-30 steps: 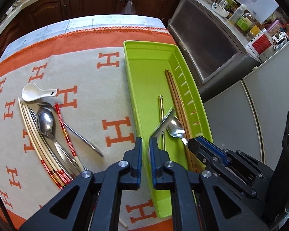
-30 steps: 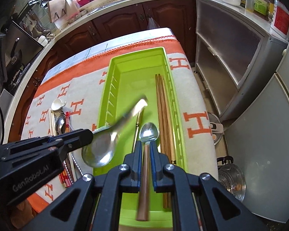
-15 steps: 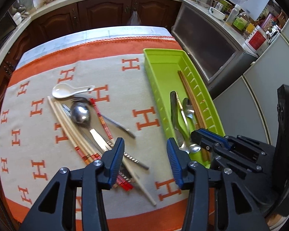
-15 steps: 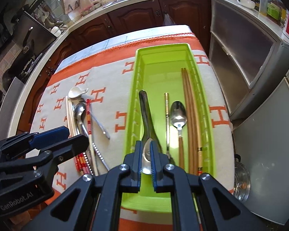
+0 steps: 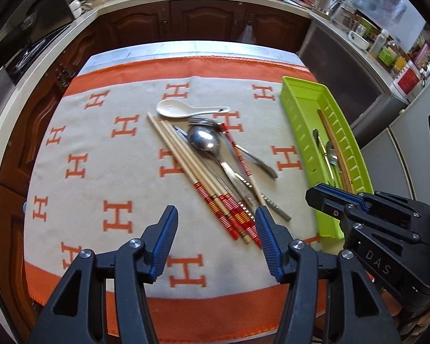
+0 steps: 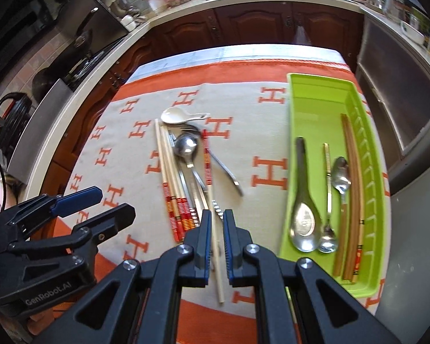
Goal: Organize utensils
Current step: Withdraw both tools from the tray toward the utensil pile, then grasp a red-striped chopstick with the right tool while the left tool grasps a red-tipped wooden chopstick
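Note:
A lime green tray [image 6: 315,91] sits at the right of the table and holds a large metal ladle spoon [image 6: 304,209], a smaller spoon [image 6: 341,177], a thin gold utensil and brown chopsticks [image 6: 354,189]. A pile of utensils lies on the cloth: pale chopsticks with red banded ends [image 5: 192,169], a metal spoon [image 5: 205,139], a fork, a knife, and a white ceramic spoon [image 5: 183,109]. My left gripper [image 5: 215,235] is open and empty, above the near ends of the pile. My right gripper [image 6: 215,229] is nearly shut and empty, hovering over the pile's near end; a chopstick shows through its gap.
The table wears a beige cloth with orange H marks and an orange border [image 5: 215,306]. Dark wooden cabinets [image 5: 203,23] and a cluttered counter run behind. A steel appliance [image 6: 401,91] stands just right of the tray.
The ladle spoon now lies in the tray, let go by my left gripper, which has opened wide. Both grippers have moved left from the tray to the pile.

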Available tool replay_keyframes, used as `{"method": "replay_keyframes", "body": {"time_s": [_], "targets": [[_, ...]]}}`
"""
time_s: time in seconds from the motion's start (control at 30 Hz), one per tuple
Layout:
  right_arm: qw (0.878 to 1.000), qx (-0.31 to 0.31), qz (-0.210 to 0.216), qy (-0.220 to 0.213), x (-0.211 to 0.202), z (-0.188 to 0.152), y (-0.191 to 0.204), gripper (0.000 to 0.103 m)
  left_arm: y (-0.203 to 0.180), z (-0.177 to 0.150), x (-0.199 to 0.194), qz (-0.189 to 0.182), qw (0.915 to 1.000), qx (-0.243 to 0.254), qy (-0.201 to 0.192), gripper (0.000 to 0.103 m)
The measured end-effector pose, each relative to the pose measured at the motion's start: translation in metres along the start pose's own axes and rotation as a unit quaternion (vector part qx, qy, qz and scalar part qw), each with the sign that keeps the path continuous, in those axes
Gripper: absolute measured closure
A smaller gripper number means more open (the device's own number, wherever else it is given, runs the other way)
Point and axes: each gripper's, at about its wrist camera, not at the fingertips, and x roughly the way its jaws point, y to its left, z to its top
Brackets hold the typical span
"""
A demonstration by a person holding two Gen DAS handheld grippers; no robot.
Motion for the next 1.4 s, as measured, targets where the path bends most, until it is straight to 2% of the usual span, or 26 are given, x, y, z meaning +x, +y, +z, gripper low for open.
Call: {"method": "replay_keyframes", "body": {"time_s": [0.27, 0.53, 0.9, 1.1, 1.27, 1.4], "targets": [[0.999, -0.033, 0.024, 0.010, 0.011, 0.004, 0.037, 0.094, 0.036, -0.013, -0.002, 0.010, 0.9990, -0.043, -0.001, 0.047], [0.998, -0.054, 0.033, 0.017, 0.021, 0.008, 0.054, 0.094, 0.066, -0.017, 0.005, 0.018, 0.9970, -0.075, -0.002, 0.046], [0.997, -0.057, 0.034, 0.033, 0.048, 0.015, 0.056, 0.094, 0.086, -0.011, 0.034, -0.017, 0.9935, -0.112, 0.011, 0.046], [0.999, -0.031, 0.016, 0.042, 0.063, 0.021, 0.035, 0.094, 0.078, 0.004, 0.056, -0.045, 0.9918, -0.118, 0.020, 0.057], [0.999, -0.008, 0.007, 0.047, 0.072, 0.025, 0.019, 0.094, 0.068, 0.014, 0.075, -0.060, 0.9907, -0.118, 0.033, 0.061], [0.999, 0.002, 0.001, 0.049, 0.078, 0.027, 0.009, 0.094, 0.061, 0.021, 0.089, -0.068, 0.9886, -0.125, 0.049, 0.072]]}}
